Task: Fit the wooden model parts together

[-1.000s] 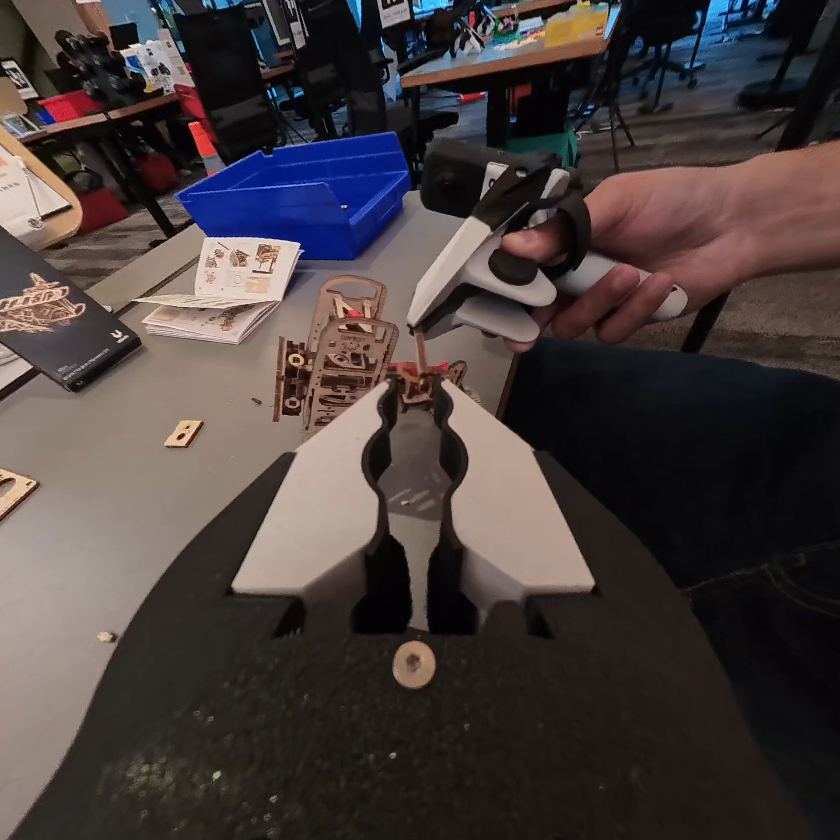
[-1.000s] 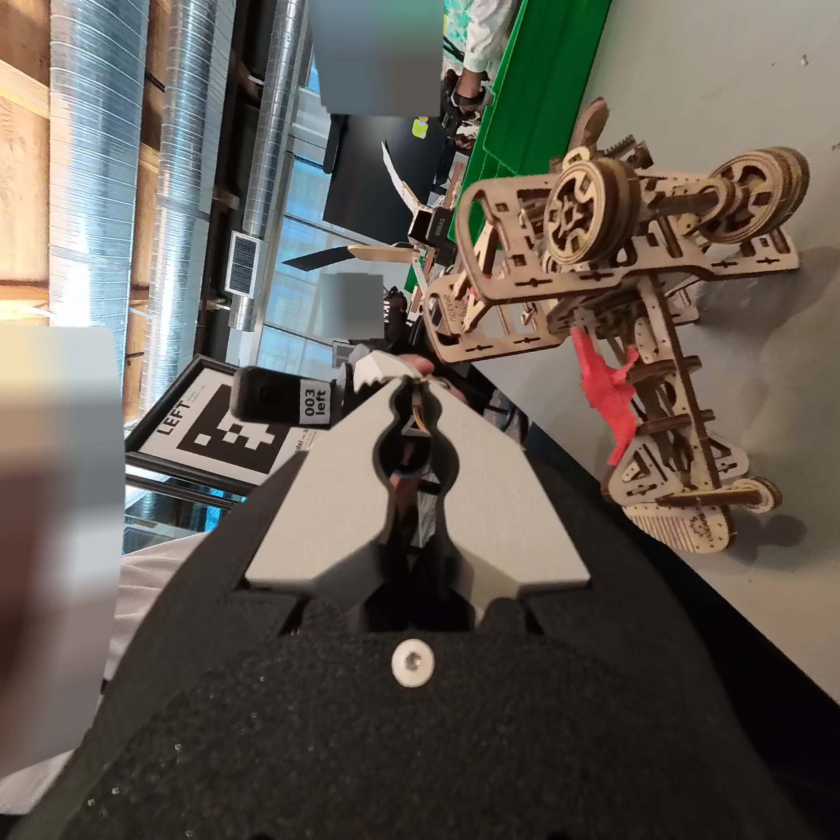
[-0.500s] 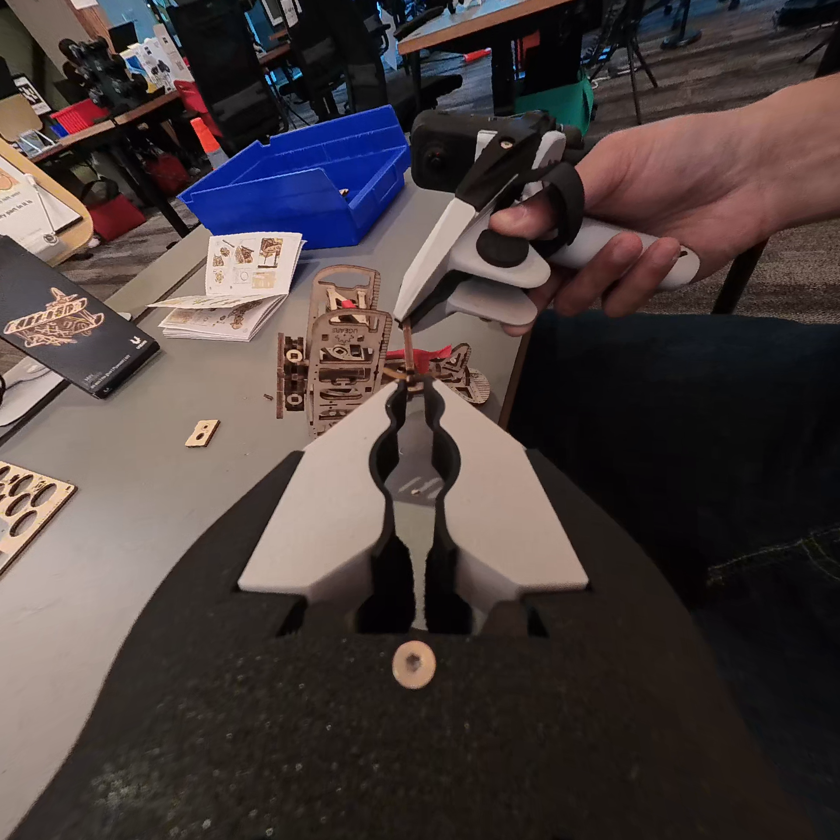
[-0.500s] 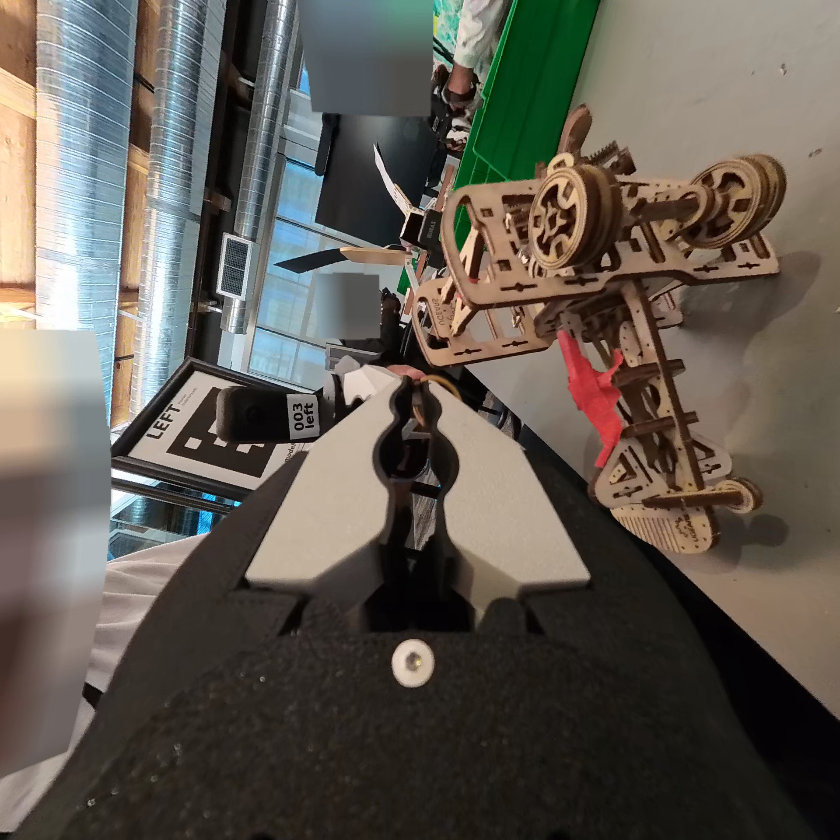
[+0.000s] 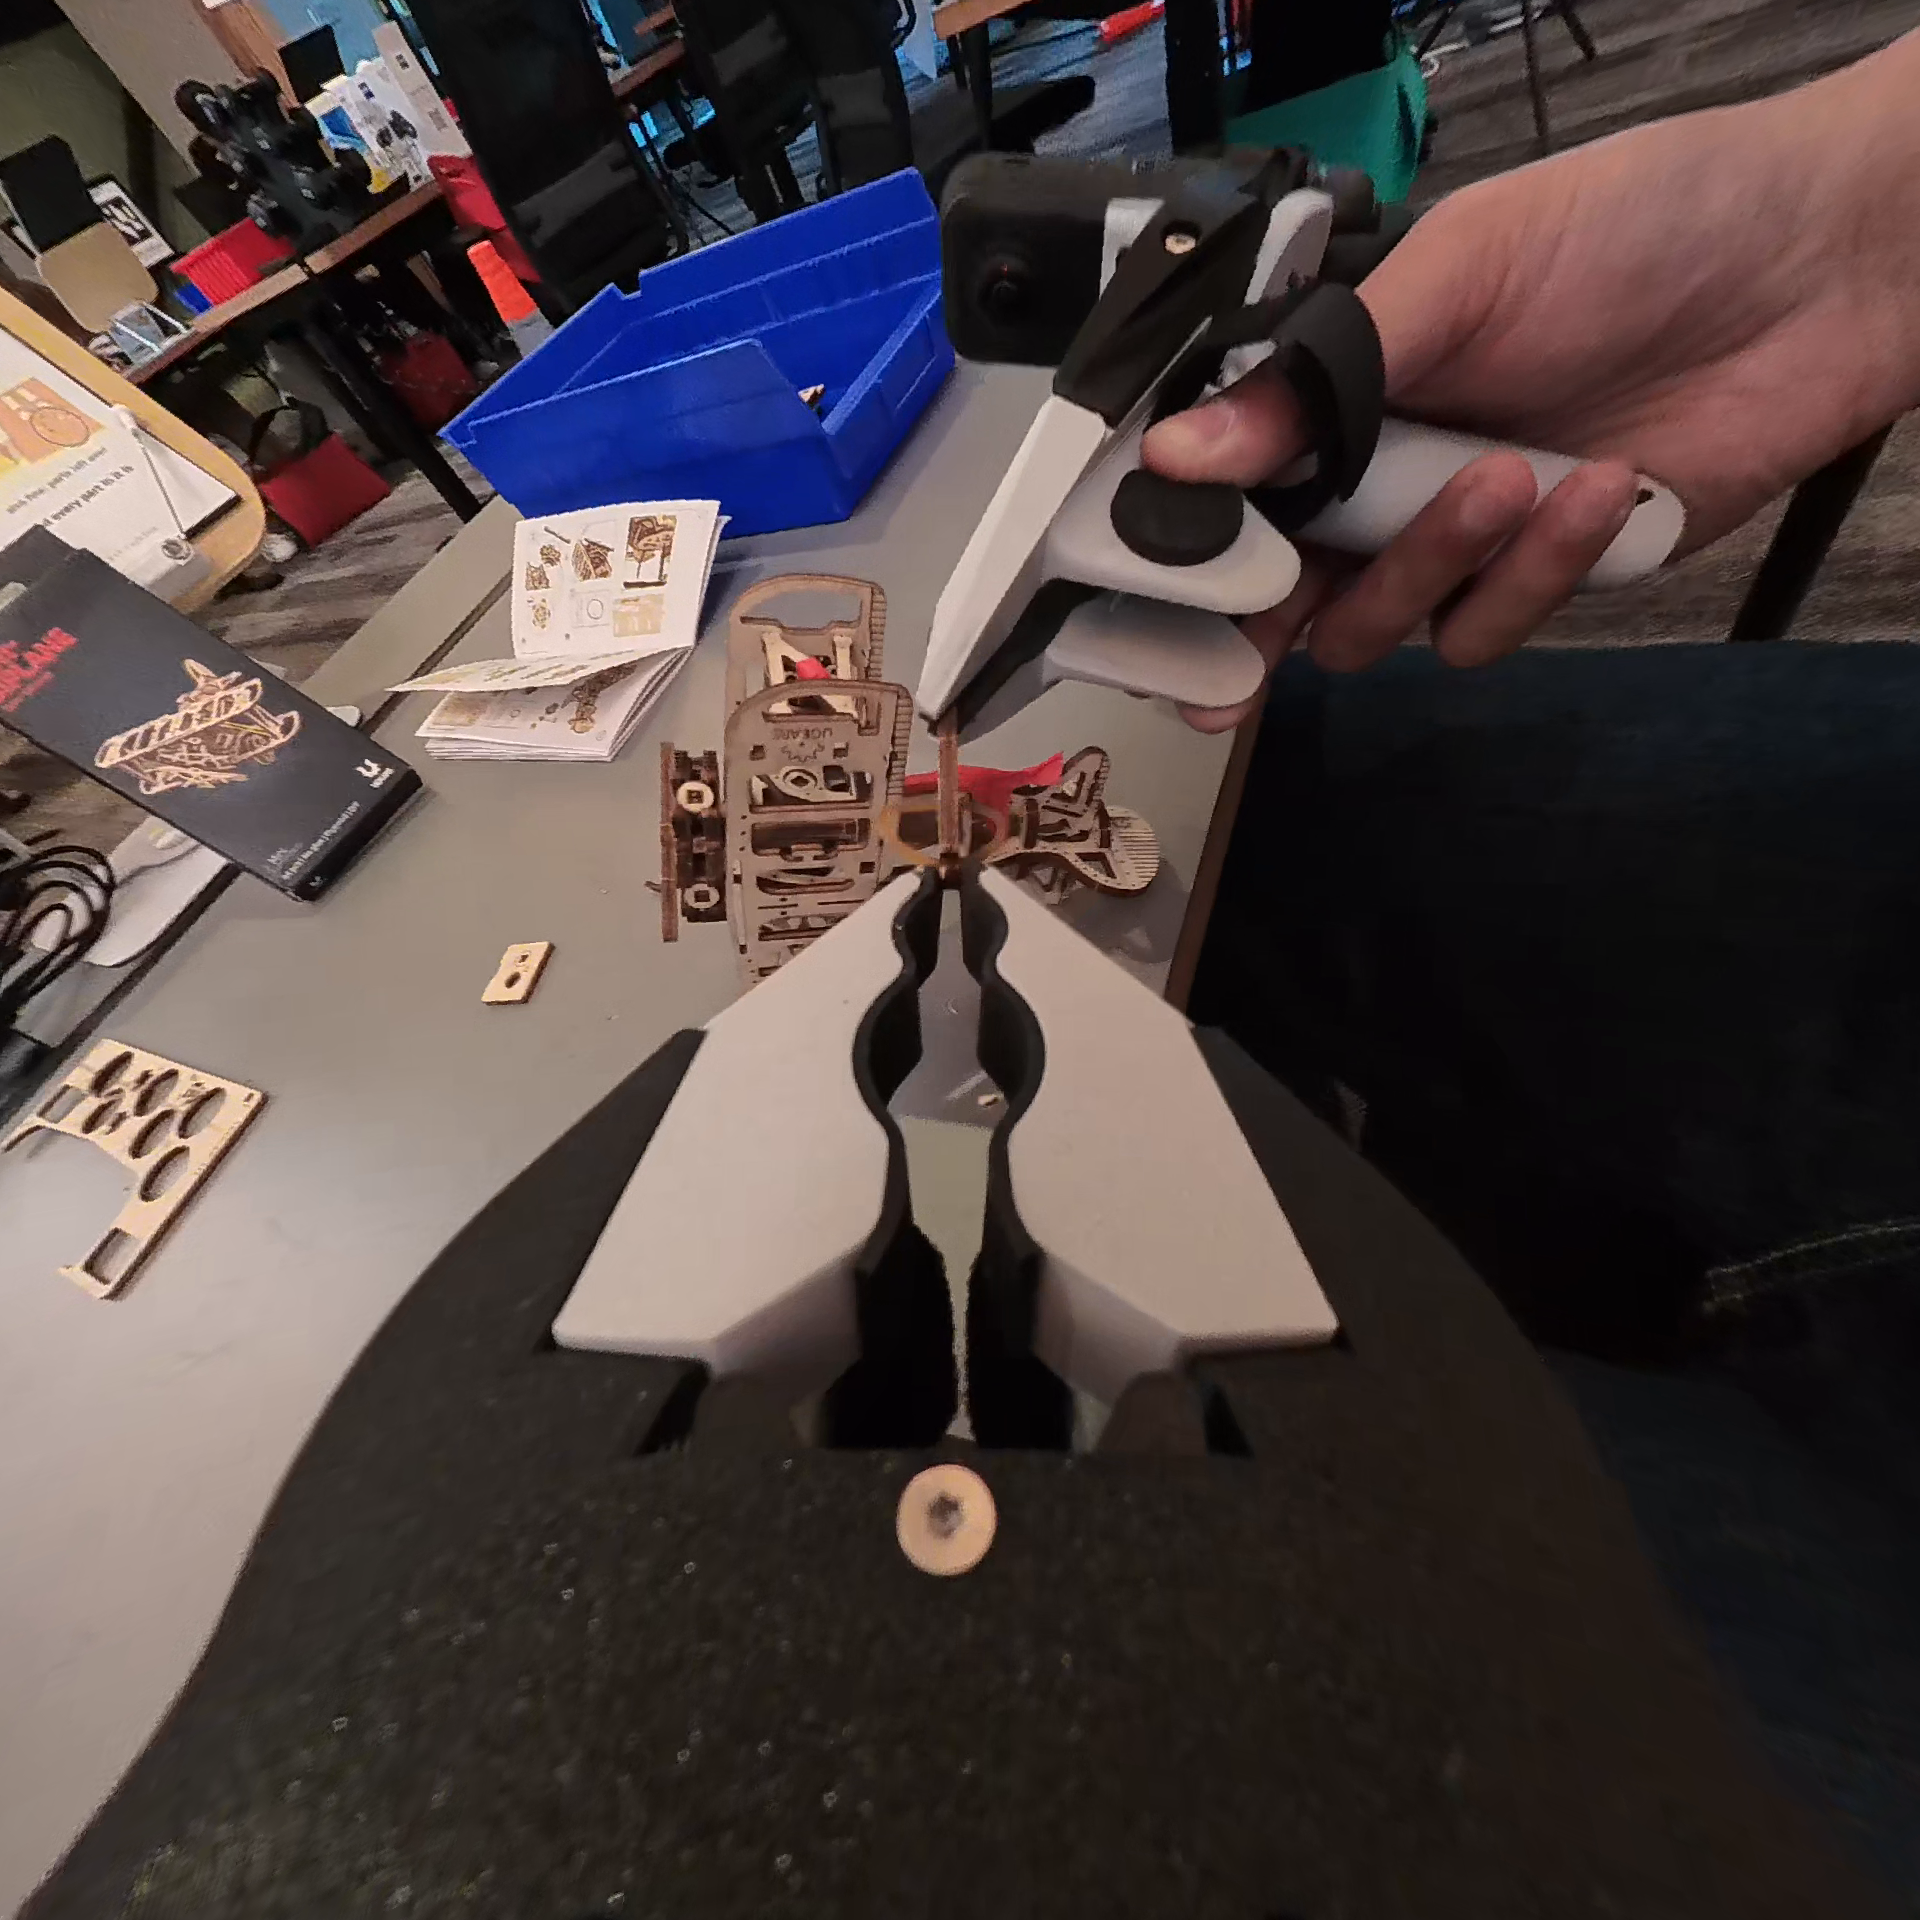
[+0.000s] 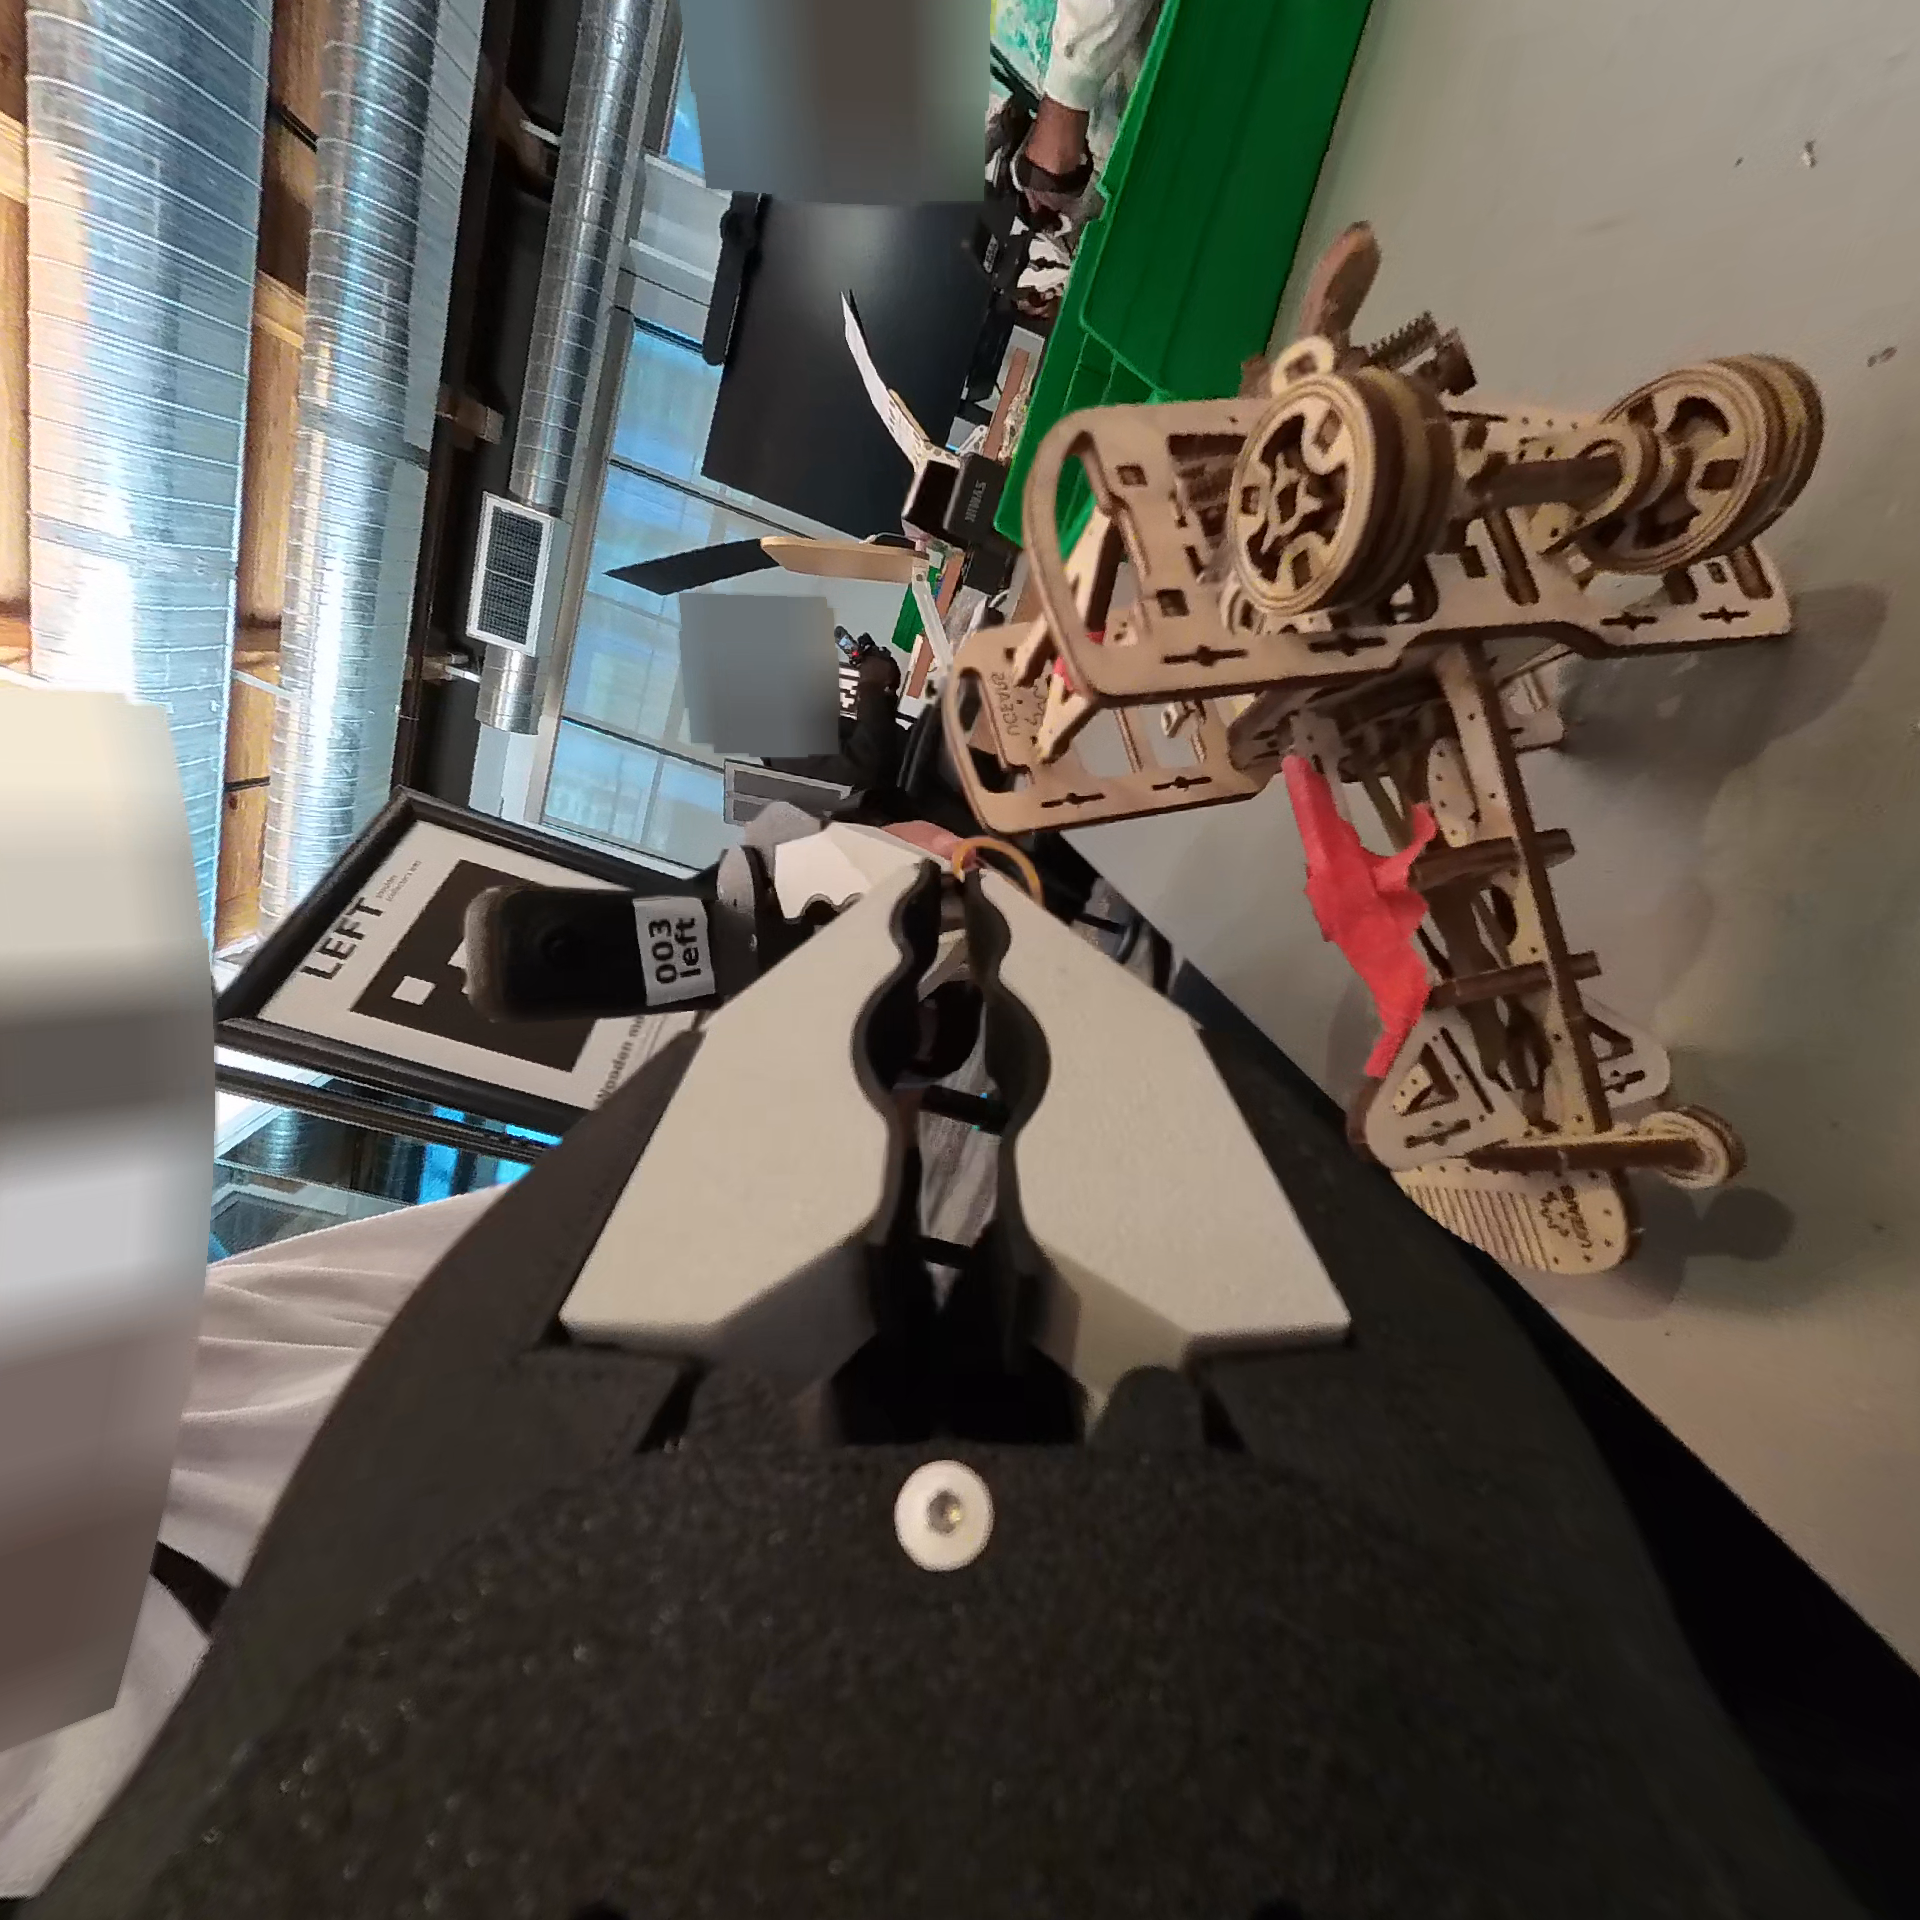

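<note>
My left gripper (image 5: pixel 943 881) is shut on a small flat wooden ring part (image 5: pixel 928 833), held above the table (image 5: pixel 343 1049). My right gripper (image 5: pixel 940 717), held in a hand, comes down from the upper right and is shut on a thin wooden pin (image 5: pixel 948 792). The pin stands upright with its lower end at the ring. The wooden biplane model (image 5: pixel 800 821) with a red piece lies on the table just behind them. In the right wrist view my right gripper (image 6: pixel 951 883) points at the ring (image 6: pixel 1000 860); the model (image 6: pixel 1455 727) is to the right.
A blue bin (image 5: pixel 717 384) stands at the back of the table. An open instruction booklet (image 5: pixel 582 634), a black box (image 5: pixel 197 727), a small wooden offcut (image 5: pixel 516 972) and a punched wooden sheet (image 5: pixel 135 1143) lie to the left. The table edge (image 5: pixel 1210 831) and a person's dark trousers (image 5: pixel 1558 987) are on the right. My left and right fingertips are right by each other.
Both grippers stayed shut and close together. They have drawn back a little from the model, and the ring now shows clearly at the left fingertips with the pin meeting it.
</note>
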Motion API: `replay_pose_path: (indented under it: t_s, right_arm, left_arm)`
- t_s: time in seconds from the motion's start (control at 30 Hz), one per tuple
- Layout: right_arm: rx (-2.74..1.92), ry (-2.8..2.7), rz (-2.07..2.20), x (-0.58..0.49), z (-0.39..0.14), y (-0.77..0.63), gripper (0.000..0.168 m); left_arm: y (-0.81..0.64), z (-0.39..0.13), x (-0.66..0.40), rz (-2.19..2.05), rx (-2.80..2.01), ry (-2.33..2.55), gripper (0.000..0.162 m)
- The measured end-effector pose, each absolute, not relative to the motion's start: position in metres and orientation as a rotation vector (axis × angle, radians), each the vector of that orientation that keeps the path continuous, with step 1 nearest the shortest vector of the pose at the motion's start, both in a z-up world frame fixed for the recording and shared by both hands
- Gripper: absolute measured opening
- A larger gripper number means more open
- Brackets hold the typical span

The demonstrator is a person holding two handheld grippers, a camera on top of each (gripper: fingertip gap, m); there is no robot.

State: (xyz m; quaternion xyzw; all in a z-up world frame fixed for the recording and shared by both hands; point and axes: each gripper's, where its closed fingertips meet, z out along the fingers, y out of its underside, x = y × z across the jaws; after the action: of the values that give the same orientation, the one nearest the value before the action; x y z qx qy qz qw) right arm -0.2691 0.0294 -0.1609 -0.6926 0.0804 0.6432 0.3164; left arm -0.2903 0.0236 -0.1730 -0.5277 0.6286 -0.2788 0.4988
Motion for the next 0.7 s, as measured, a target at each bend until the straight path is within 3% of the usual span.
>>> replay_pose_path:
  t_s: [0.1, 0.4, 0.7]
  right_arm:
    - [-1.843, 0.154, 1.638, -0.269, -0.160, 0.029, 0.003]
    - [-1.720, -0.115, 1.379, -0.249, -0.134, 0.021, 0.030]
    - [-1.669, -0.116, 1.180, -0.187, -0.122, 0.030, 0.028]
  left_arm:
    - [0.025, -0.171, -0.290, -0.654, -1.255, 1.514, 0.001]
    - [0.045, -0.183, -0.301, -0.575, -1.310, 1.542, 0.000]
    - [0.062, -0.188, -0.298, -0.551, -1.370, 1.571, 0.000]
